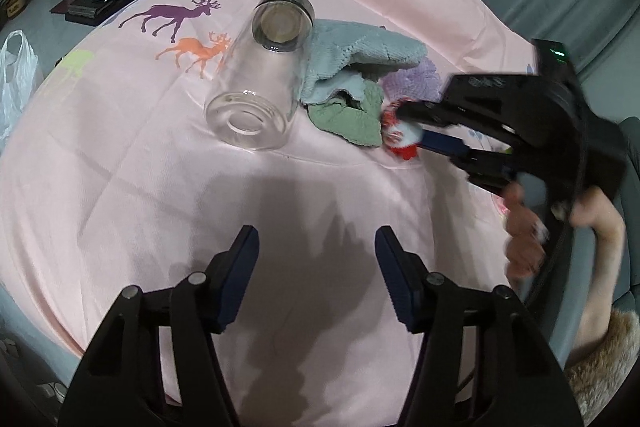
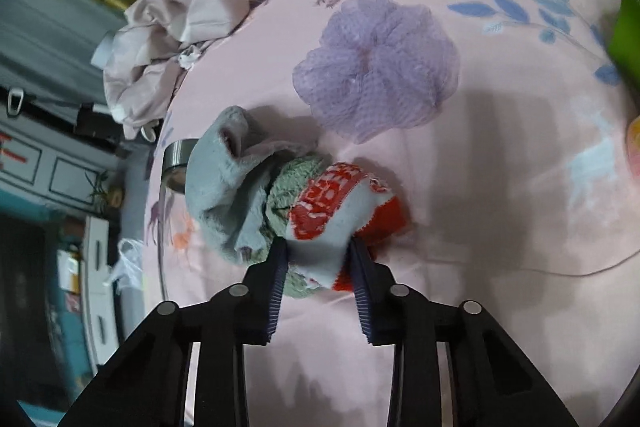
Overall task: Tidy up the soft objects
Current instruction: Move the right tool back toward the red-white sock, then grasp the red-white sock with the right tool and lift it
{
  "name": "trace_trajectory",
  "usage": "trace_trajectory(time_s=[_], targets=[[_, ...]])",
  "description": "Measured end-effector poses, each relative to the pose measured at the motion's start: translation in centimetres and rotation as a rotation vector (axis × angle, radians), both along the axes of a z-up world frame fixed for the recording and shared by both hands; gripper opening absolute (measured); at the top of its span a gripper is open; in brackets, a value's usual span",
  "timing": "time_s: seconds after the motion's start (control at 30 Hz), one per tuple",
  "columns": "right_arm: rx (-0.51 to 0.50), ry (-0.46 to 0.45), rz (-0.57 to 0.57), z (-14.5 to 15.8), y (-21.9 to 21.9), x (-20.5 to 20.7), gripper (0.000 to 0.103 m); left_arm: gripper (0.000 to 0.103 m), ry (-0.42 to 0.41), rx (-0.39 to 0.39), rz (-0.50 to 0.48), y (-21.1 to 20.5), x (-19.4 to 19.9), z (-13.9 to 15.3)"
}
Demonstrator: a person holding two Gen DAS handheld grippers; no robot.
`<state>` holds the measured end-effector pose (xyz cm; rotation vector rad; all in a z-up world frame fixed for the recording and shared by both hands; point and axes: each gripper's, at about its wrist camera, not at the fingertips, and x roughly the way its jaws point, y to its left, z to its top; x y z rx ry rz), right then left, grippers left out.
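Pink printed bedsheet [image 1: 120,167]; crumpled beige cloth [image 2: 160,43] behind.

Soft, even room light; gripper shadows fall on the pink bedcover [image 1: 120,187] toward 6 o'clock; edges curve strongly, slightly blurred.

The glass jar [image 2: 176,167] is mostly hidden behind the grey towel [image 2: 224,187] left of the right gripper [image 2: 320,259]; only its metal rim shows. A green object [image 2: 626,35] and an orange one [image 2: 634,143] far right are cut off and blurred. The holding hand [image 1: 524,227] is motion-blurred.
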<state>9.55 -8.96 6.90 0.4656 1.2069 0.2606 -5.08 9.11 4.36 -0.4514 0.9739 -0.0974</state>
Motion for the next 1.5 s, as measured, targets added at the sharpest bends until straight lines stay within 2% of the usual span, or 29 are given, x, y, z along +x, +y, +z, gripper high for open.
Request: trace_trajectory(time_s=[0.13, 0.23, 0.33, 0.5, 0.63, 0.7, 0.73, 0.8, 0.87, 1.07, 1.27, 1.37, 1.43, 1.47, 1.5], targets=[[-0.042, -0.069, 0.035, 2.2, -1.0, -2.2, 0.028, 0.059, 0.006, -0.020, 0.004, 0.1, 0.2, 0.0], [-0.061, -0.090, 0.082, 3.6, -2.2, -4.3, 0.028, 0.059, 0.011, -0.022, -0.001, 0.0, 0.2, 0.1], [-0.125, -0.103, 0.150, 4.3, -2.5, -6.3, 0.028, 0.059, 0.016, -0.021, -0.009, -0.4, 0.3, 0.1], [-0.214, -0.088, 0.249, 3.8, -2.8, -9.8, 0.028, 0.059, 0.016, -0.005, -0.032, -1.3, 0.3, 0.2], [-0.233, -0.040, 0.267, 2.3, -3.0, -10.9, 0.028, 0.059, 0.016, -0.002, -0.054, -1.9, 0.2, 0.3], [-0.215, -0.019, 0.263, 1.7, -3.2, -11.1, 0.028, 0.059, 0.019, 0.002, -0.070, -2.3, 0.2, 0.3], [-0.199, -0.018, 0.257, 1.7, -3.5, -11.2, 0.032, 0.059, 0.022, 0.003, -0.077, -2.5, 0.2, 0.3], [-0.180, -0.033, 0.226, 2.2, -4.0, -11.5, 0.043, 0.059, 0.023, 0.001, -0.089, -2.8, 0.1, 0.4], [-0.157, -0.054, 0.192, 3.0, -4.9, -11.6, 0.062, 0.059, 0.024, -0.002, -0.104, -3.2, 0.2, 0.5], [-0.063, -0.071, 0.083, 3.8, -7.5, -11.5, 0.063, 0.059, 0.026, -0.066, -0.190, -5.2, 0.5, 0.4], [0.055, 0.012, 0.028, 1.0, -8.3, -11.1, 0.063, 0.059, 0.040, -0.076, -0.309, -8.4, 0.8, -0.3], [0.095, 0.040, 0.021, -0.2, -8.0, -10.6, 0.062, 0.058, 0.063, -0.072, -0.330, -9.3, 1.3, -1.0], [0.120, 0.056, 0.019, -0.8, -8.0, -10.4, 0.061, 0.050, 0.083, -0.087, -0.342, -9.8, 1.7, -1.7], [0.126, 0.066, 0.021, -1.3, -7.8, -10.2, 0.055, 0.044, 0.089, -0.097, -0.351, -10.0, 1.9, -1.9], [0.129, 0.076, 0.022, -1.7, -7.8, -10.1, 0.053, 0.032, 0.096, -0.102, -0.359, -10.1, 2.0, -2.1]])
